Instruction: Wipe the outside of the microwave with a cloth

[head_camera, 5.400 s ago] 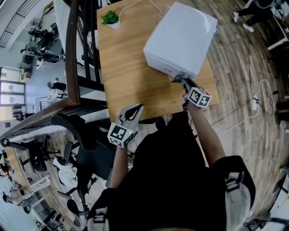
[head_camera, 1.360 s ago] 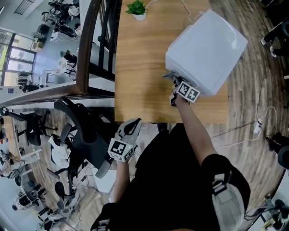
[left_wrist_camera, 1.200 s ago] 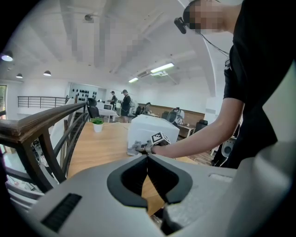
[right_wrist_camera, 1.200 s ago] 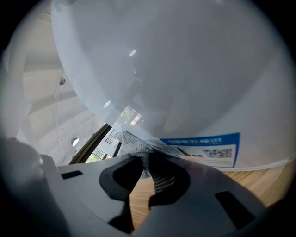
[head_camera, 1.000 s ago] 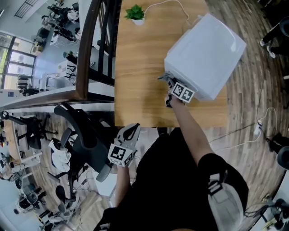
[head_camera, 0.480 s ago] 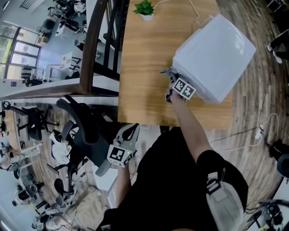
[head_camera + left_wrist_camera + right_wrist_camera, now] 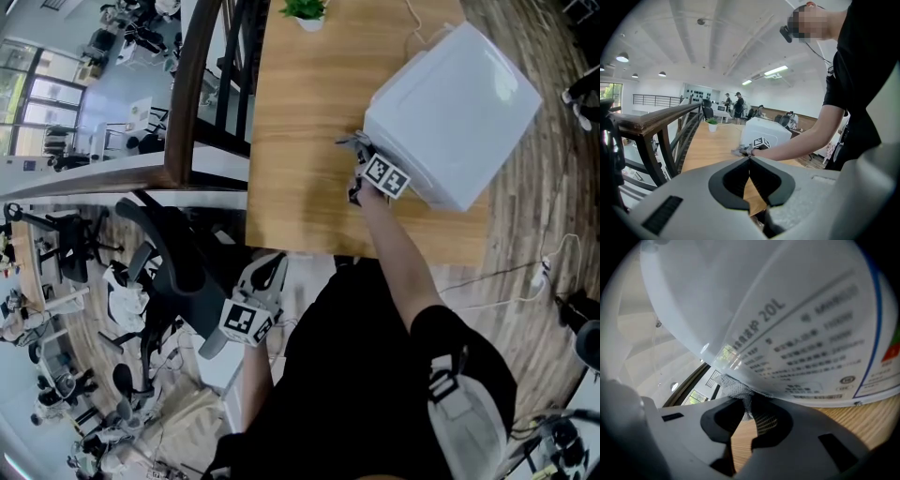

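A white microwave (image 7: 453,112) stands on the wooden table (image 7: 300,131), turned at an angle. My right gripper (image 7: 361,159) is shut on a grey mesh cloth (image 7: 736,392) and presses it against the microwave's near left corner. In the right gripper view the microwave's labelled face (image 7: 801,324) fills the frame, with the cloth pinched between the jaws right against it. My left gripper (image 7: 267,272) hangs off the table's near edge, low at my side, jaws closed together with nothing in them. The left gripper view shows its jaws (image 7: 749,164) meeting, with the microwave (image 7: 765,132) beyond.
A small potted plant (image 7: 307,11) stands at the table's far end, with a white cable (image 7: 412,23) running to the microwave. A dark wooden railing (image 7: 192,94) runs along the table's left side. Black office chairs (image 7: 169,272) stand on the floor below left.
My right gripper with the cloth has slid from the microwave's front right corner along its front face to the left corner. The left gripper has dropped away from the table edge.
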